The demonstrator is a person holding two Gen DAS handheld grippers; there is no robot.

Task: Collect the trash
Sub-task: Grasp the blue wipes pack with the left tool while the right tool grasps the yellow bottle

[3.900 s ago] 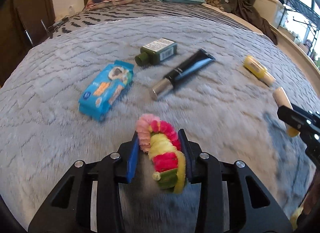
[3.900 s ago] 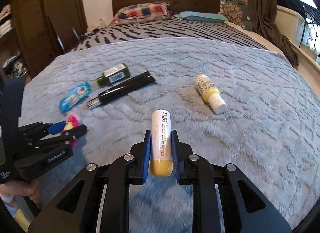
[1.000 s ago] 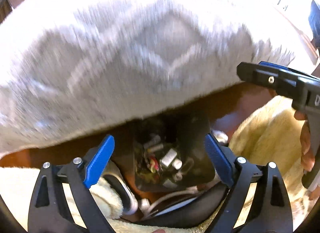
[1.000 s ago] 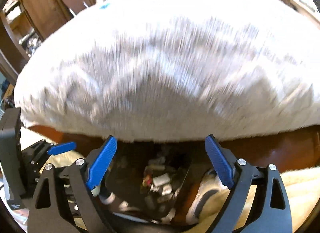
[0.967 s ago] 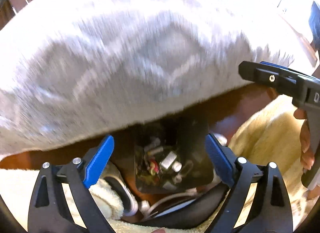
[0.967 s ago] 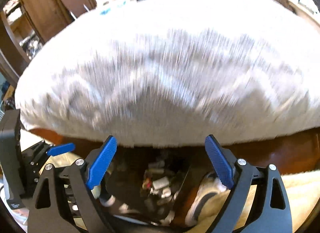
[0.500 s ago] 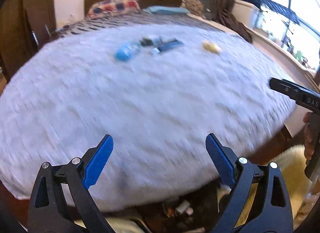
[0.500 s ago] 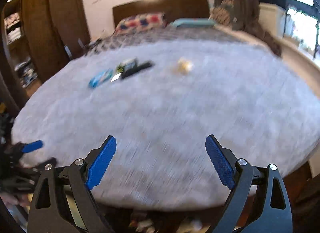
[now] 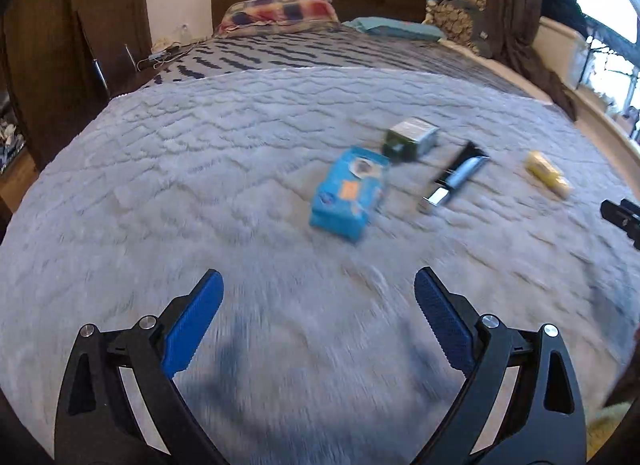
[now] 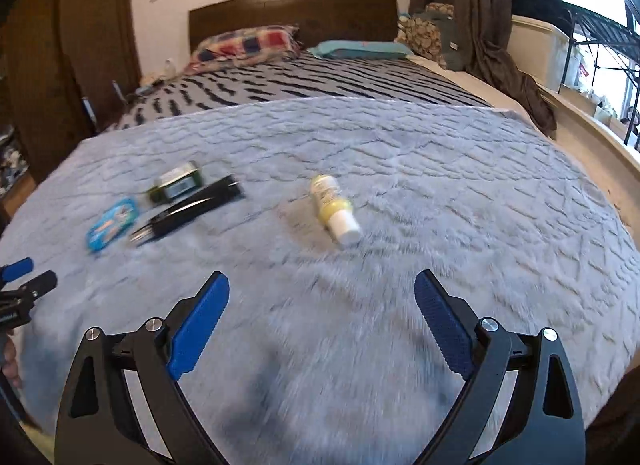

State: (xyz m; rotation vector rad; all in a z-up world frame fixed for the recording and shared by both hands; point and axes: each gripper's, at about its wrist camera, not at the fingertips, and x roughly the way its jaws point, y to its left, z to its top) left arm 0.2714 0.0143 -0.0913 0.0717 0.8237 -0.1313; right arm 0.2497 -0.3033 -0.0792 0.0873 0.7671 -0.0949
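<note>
**While both grippers hang empty over the bed, four pieces of trash on the blanket**

While spread wide above the grey blanket, left gripper empty, blue pads far apart, nothing between them. Right gripper likewise gaping and holding nothing, poised over the near part of the same blanket.

Ahead of the left gripper: blue packet, lying flat, well apart from the pads. Just beyond it, dark green bottle on its side, near the packet's far end. Beside the bottle, to the right: black tube with silver cap, angled toward the camera. Farther right, alone: yellow bottle with white cap, also on its side.

From the right wrist view, yellow bottle almost straight ahead, cap pointing toward the gripper; packet, green bottle and tube clustered to the left, close together but whether touching cannot be told through the blur. Tip of the right gripper visible at the right edge of the left view.

At the head of the bed: checked pillow against a dark headboard.
</note>
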